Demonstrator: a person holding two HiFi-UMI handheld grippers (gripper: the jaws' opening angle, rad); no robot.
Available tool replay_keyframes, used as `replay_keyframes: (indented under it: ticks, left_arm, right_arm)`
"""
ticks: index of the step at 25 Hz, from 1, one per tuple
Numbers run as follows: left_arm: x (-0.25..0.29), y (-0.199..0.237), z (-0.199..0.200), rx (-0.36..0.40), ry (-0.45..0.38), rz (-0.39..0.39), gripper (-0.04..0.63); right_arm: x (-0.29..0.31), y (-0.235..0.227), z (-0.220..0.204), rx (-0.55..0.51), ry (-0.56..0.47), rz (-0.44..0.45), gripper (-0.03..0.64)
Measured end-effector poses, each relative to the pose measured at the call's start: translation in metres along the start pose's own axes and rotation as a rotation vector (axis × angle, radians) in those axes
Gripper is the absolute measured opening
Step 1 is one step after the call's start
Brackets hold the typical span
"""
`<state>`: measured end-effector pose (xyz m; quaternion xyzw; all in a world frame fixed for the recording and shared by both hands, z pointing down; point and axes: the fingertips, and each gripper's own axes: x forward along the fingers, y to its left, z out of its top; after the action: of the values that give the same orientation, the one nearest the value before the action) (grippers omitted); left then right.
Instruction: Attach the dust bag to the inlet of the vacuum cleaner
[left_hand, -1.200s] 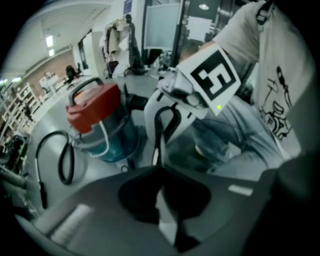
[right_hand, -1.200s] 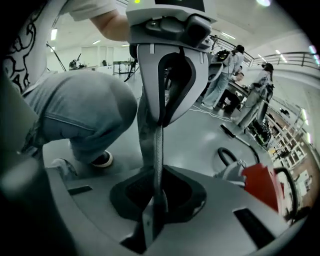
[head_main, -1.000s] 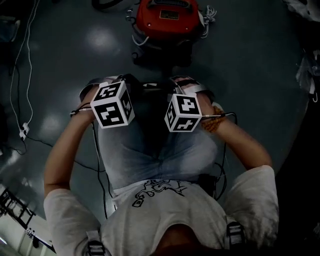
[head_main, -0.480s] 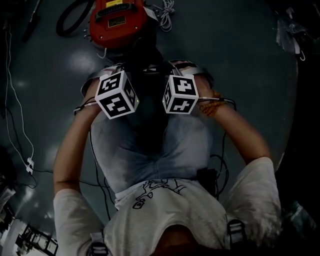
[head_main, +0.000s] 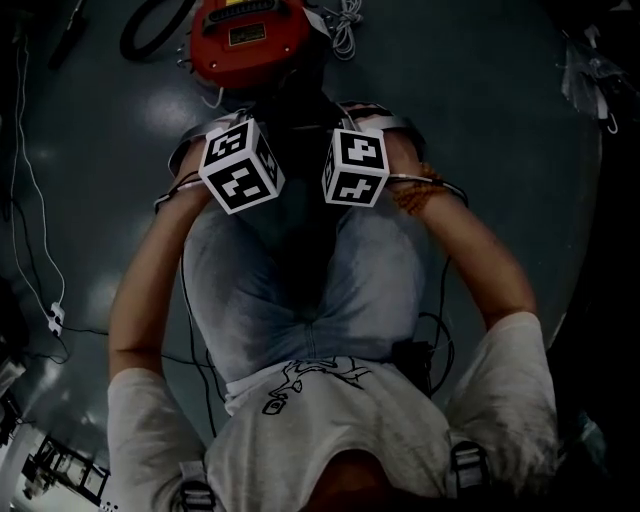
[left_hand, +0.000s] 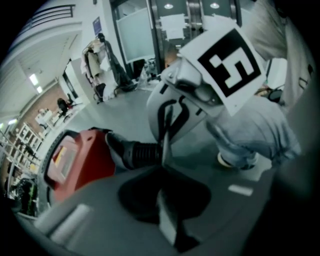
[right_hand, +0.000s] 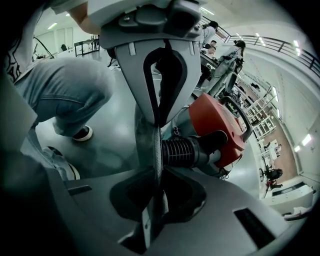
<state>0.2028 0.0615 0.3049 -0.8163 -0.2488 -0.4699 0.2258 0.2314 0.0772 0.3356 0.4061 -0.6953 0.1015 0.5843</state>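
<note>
The red vacuum cleaner (head_main: 250, 40) stands on the floor at the top of the head view. Its black ribbed inlet (right_hand: 185, 152) juts toward me, also seen in the left gripper view (left_hand: 137, 152). Both grippers hang in front of my knees under their marker cubes, left gripper (head_main: 242, 166) and right gripper (head_main: 355, 165). They face each other and are shut on a thin grey sheet, the dust bag's edge (right_hand: 144, 140). My right gripper (right_hand: 156, 170) pinches it from below in its view, and the left gripper (right_hand: 160, 120) from above. Edge-on, the bag (left_hand: 165, 150) sits just in front of the inlet.
A black hose loop (head_main: 150, 35) and white cord (head_main: 345, 30) lie beside the vacuum. A white cable (head_main: 30, 200) runs along the floor at left. My legs in jeans and a shoe (right_hand: 80, 134) are close by. Racks and people stand far back.
In the head view both marker cubes have shifted up the frame toward the vacuum, which now sits left of centre and closer to them. Both jaws stayed shut on the sheet.
</note>
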Motion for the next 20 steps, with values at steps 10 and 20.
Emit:
replay_keyframes:
  ticks: [10,20]
  left_arm:
    - [-0.009,0.009,0.010,-0.026,-0.039,0.040,0.015]
    - [-0.010,0.017,0.005,-0.006,-0.040,0.102,0.015]
  right_arm:
    - [-0.007,-0.010,-0.002,0.027,-0.017,0.000,0.037]
    - [-0.011,-0.016,0.003,0.040,-0.034,-0.032,0.038]
